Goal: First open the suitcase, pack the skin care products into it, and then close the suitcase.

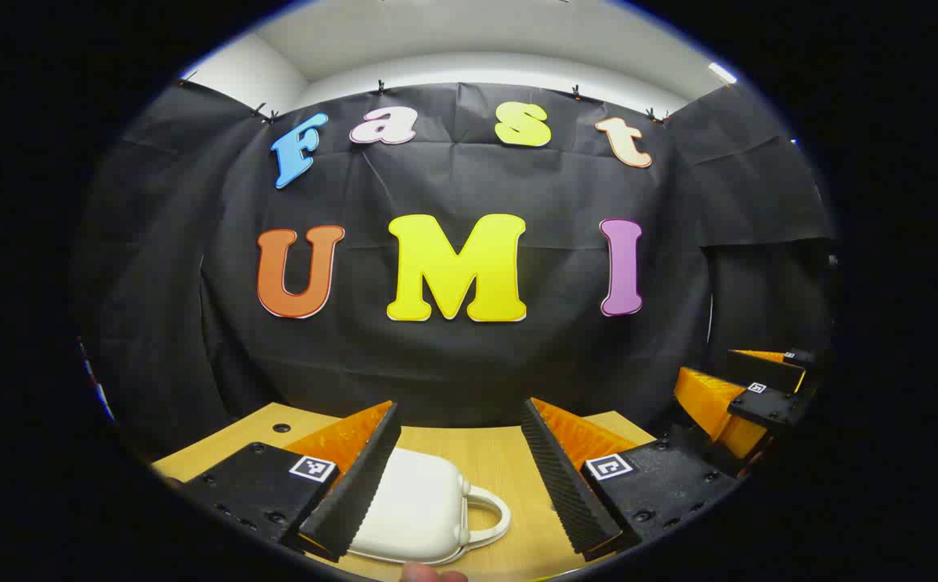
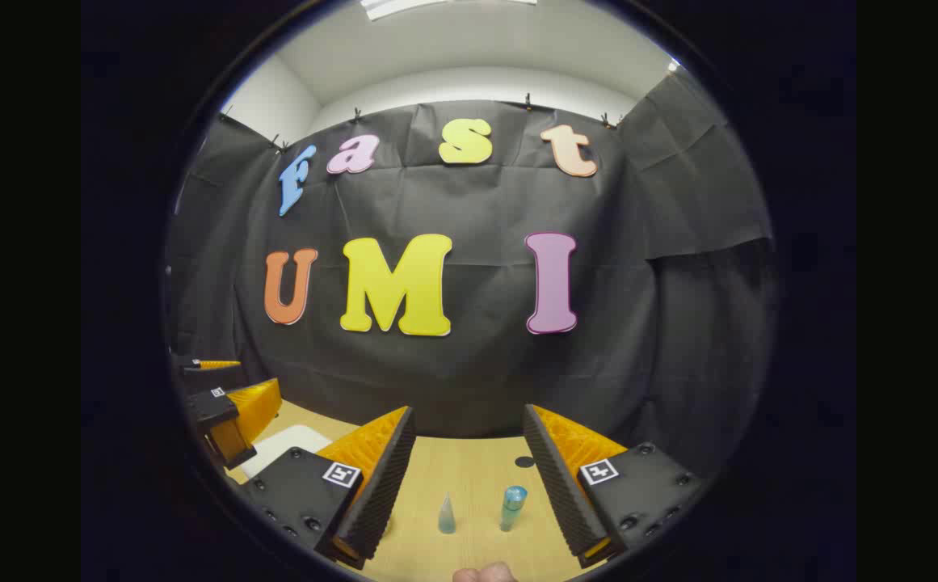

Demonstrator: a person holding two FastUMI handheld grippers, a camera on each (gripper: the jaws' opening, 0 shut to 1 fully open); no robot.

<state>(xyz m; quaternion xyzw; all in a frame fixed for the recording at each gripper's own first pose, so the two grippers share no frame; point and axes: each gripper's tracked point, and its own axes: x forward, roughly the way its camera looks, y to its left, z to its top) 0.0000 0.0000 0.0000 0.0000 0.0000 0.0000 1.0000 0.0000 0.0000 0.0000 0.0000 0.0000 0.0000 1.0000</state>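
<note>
Left gripper view gives us one white suitcase (image 1: 416, 509), lid down, on the tabletop (image 1: 501, 461) between our left gripper's (image 1: 460, 477) wide-spread fingers. Right gripper view: our right gripper (image 2: 469, 477) gapes too, over two bottles: a cone (image 2: 447, 515) and a blue-capped tube (image 2: 512, 506); no label readable.

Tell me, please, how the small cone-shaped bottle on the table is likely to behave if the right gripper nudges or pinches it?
The cone-shaped bottle stands upright and tapers to a point, so a low nudge would probably slide it, a high one tip it. Its smooth, sloping sides may squirt out of a pinch. It looks small and probably light.
</note>
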